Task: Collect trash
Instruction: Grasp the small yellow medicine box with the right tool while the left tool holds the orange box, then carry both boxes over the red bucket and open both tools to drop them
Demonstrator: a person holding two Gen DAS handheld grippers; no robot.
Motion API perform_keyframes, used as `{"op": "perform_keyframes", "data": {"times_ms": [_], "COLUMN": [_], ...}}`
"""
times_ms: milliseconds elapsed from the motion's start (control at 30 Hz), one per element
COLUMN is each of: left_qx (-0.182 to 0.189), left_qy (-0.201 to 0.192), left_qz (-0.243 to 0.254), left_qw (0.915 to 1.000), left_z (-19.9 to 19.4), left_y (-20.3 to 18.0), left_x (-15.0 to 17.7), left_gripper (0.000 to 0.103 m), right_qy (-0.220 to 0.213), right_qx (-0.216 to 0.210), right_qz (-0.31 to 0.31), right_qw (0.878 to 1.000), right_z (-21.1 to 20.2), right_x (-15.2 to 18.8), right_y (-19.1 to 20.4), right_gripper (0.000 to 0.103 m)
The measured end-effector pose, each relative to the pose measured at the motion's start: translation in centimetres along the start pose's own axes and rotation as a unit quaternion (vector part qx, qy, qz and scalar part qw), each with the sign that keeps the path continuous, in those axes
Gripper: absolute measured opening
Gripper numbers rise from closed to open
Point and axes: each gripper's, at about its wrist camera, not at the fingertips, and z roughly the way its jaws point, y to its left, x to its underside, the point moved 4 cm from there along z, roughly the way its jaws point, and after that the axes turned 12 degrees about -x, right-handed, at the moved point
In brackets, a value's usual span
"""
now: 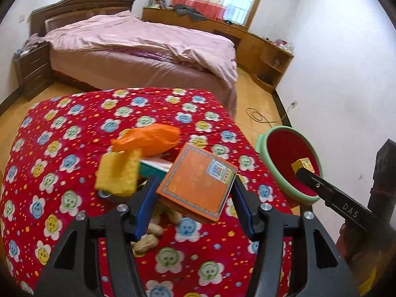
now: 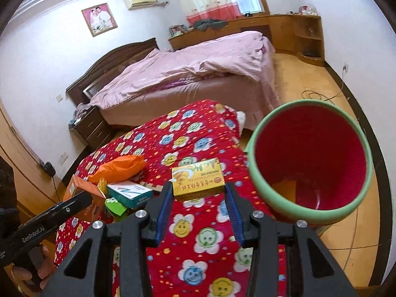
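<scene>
A red flowered cloth (image 1: pixel 61 148) covers the tabletop in a bedroom, with a heap of trash at its middle. In the left wrist view, a yellow sponge-like pad (image 1: pixel 117 175), blurred, stands at the left of the heap, an orange plastic bag (image 1: pixel 148 141) behind it, and peanuts (image 1: pixel 146 242) lie on the cloth between the claw arms. The left claw (image 1: pixel 195 193) grips an orange square box (image 1: pixel 198 185) by two opposite edges; the box is lifted clear of the cloth, tilted, its broad printed face toward the camera, and it hides most of a teal carton (image 1: pixel 151 167) behind it. Only this view shows the peanuts.

The right wrist view shows what the other barely does: the right claw (image 2: pixel 198 195) is clamped on a small yellow box (image 2: pixel 198 179) by its short ends, the box's long axis running left to right across the claw, printed face toward the lens, held above the cloth just left of the bin. The teal carton (image 2: pixel 130 193) lies in full view here, and a green packet (image 2: pixel 115 205) beside it.

At far right stands a green-rimmed red bin (image 2: pixel 311 163), beside the tabletop's edge, its mouth toward the cameras. A bed (image 1: pixel 138 47) with pink covers fills the background, a wooden side unit (image 1: pixel 267 57) along the wall beyond it.
</scene>
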Motion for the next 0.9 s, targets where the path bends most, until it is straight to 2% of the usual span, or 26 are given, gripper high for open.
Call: {"op": "perform_keyframes", "data": {"times_ms": [567,900], "left_qx": [0.039,0.061], "left_qy": [0.011,0.019], "left_qz": [0.067,0.118], "left_qw": [0.9969,0.991], "left_z": [2.4,4.5], "left_y": [-10.3,-16.4], "left_x": [-1.6,-1.3], "left_gripper": [0.059,0.059], "right_qy": [-0.044,-0.067], "right_qx": [0.016,0.025], "right_qz": [0.044,0.071], "right_qw": [0.998,0.995], "right_z": [-4.0,-6.0], "right_x": [-1.4,-1.5], "right_y": [-6.8,-10.7], "right_gripper": [0.045,0.045]}}
